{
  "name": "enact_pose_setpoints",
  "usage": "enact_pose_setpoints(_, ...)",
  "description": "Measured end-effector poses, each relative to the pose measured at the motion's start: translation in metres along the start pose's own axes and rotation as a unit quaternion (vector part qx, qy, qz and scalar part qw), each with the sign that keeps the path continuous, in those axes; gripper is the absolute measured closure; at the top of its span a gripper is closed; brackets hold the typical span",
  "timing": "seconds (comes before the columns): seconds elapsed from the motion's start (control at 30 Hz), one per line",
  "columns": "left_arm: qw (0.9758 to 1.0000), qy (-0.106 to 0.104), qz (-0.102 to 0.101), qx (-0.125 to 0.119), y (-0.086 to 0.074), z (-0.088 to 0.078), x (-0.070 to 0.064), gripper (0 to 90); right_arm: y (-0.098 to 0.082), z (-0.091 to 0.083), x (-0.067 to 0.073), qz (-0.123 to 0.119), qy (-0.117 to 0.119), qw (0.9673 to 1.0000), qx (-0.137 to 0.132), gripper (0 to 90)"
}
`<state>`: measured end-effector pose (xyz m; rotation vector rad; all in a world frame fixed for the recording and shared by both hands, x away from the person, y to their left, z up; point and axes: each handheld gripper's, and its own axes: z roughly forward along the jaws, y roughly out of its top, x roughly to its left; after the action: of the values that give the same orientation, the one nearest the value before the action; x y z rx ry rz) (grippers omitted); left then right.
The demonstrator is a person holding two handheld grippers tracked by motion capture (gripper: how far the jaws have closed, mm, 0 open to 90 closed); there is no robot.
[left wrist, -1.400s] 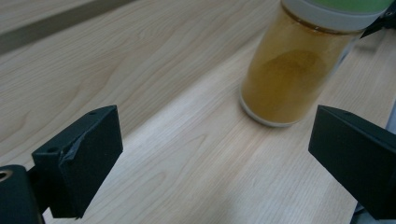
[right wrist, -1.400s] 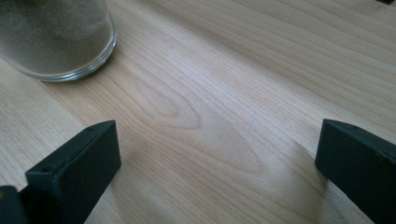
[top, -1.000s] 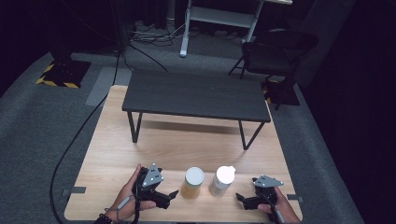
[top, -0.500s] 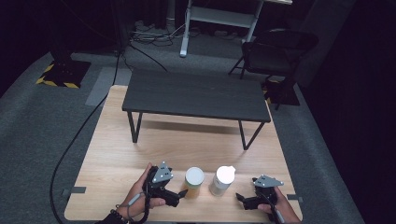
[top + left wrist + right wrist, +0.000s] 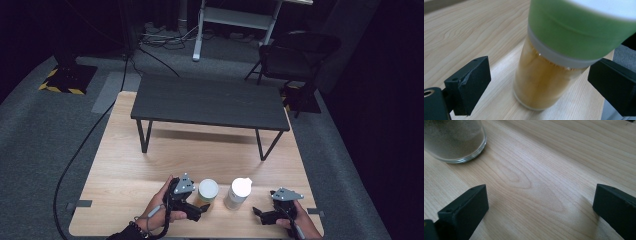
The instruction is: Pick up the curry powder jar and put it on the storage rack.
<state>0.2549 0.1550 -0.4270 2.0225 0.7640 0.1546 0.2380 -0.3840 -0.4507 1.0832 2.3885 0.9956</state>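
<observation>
Between the wide left claw (image 5: 536,82), green-lidded jar (image 5: 549,75), no readable label, right claw (image 5: 539,212) wide.

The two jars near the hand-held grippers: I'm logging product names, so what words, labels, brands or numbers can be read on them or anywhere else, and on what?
None: no readable text in any view.
Green-lidded jar: no label, plain lid and glass.
White-capped jar: no print that can be made out; too small in the high view.
Yellow-and-black striped mat: hazard stripes only, no words.

Glossy glass jar (image 5: 536,82), matt green plastic lid (image 5: 579,32), wood-grain table (image 5: 130,170).
</observation>
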Motion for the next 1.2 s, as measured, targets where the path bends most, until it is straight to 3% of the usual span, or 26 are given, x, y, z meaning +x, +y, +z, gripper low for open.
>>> enact_pose_setpoints(0.43,0.9999,-0.011,-0.001,-0.009,-0.001,0.021,-0.003,9.3,0.0,0.0,0.0,-0.001,0.001,1.0,0.0,0.0)
enact_pose_setpoints(0.63,0.9995,-0.001,0.01,-0.031,-0.009,0.025,-0.008,28.2,0.0,0.0,0.0,-0.001,0.001,1.0,0.0,0.0)
enact_pose_setpoints(0.83,0.9991,0.005,0.022,-0.037,-0.011,0.025,-0.01,29.7,0.0,0.0,0.0,-0.001,0.001,1.0,0.0,0.0)
enact_pose_setpoints(1.2,0.9986,0.012,0.023,-0.046,-0.007,0.023,-0.015,31.7,0.0,0.0,0.0,-0.001,0.001,1.0,0.0,0.0)
